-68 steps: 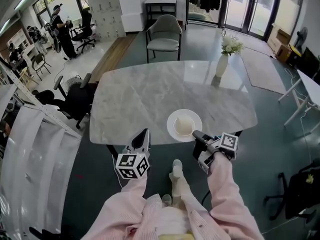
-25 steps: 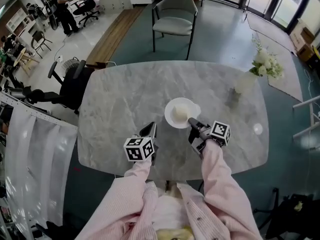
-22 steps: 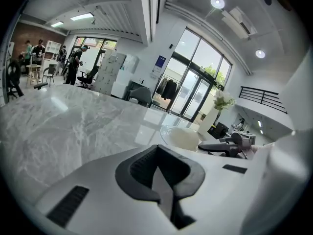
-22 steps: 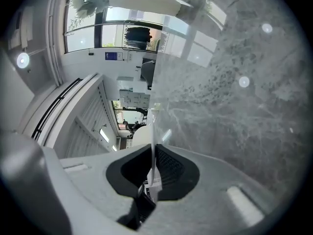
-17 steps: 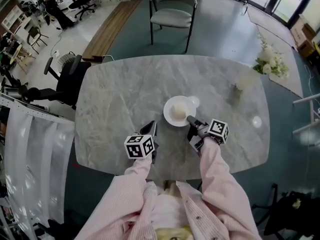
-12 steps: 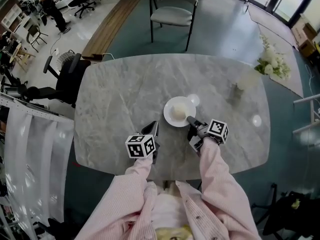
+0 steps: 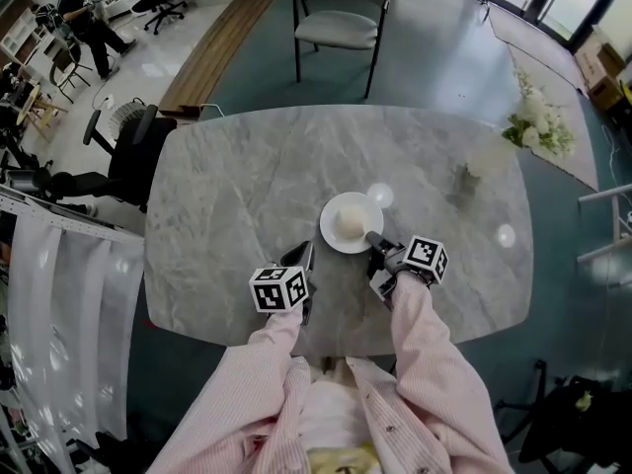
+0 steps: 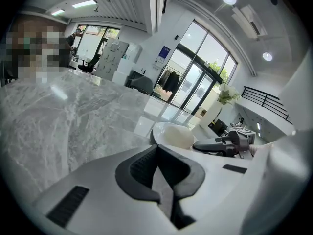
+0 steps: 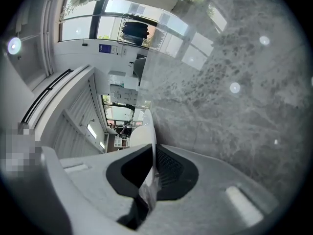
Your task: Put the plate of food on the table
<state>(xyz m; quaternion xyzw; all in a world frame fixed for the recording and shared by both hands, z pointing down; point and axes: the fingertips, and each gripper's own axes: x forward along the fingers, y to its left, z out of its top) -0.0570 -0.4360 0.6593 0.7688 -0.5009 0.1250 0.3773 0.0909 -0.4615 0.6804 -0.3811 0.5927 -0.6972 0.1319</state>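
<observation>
A white plate (image 7: 336,237) with a pale round bun (image 7: 350,221) on it sits low over the middle of the grey marble table (image 7: 232,191). My right gripper (image 7: 372,239) is shut on the plate's near right rim. In the right gripper view that rim (image 9: 151,131) runs edge-on between the jaws of the right gripper (image 9: 152,169). My left gripper (image 7: 305,257) is shut and empty, just left of the plate and apart from it. The left gripper view shows the plate (image 8: 166,130) ahead of the left gripper (image 8: 159,169), with the right gripper (image 8: 215,146) beside it.
A vase of white flowers (image 7: 521,126) stands at the table's far right. A grey chair (image 7: 336,13) faces the far edge. A black office chair (image 7: 123,161) is off the left side. A person (image 7: 81,8) stands far back left.
The plate, held in my right gripper, has travelled from the near table edge to the middle and sunk toward the top. My left gripper came forward alongside and lowered too.
</observation>
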